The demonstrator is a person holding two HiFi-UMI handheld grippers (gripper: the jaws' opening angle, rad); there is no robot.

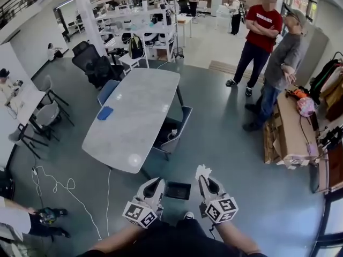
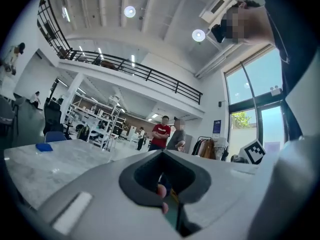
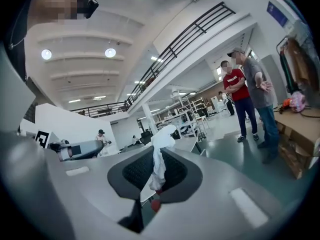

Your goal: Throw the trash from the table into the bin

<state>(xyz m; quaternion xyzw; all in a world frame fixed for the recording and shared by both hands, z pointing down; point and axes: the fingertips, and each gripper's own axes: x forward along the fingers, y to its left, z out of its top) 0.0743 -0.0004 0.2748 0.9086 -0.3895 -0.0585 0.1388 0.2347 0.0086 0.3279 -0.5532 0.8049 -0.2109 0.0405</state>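
Two jaws of the right gripper (image 3: 156,173) pinch a crumpled white tissue (image 3: 161,149), whose upper end pokes out above the tips. The left gripper (image 2: 161,181) has its jaws pressed together on nothing. In the head view both grippers hang low over the grey floor (image 1: 225,143), with the open black bin (image 1: 177,190) between them. Beyond it stands the pale table (image 1: 134,127), a blue item (image 1: 105,113) lying on it, and two people (image 1: 260,33) stand well off to the right
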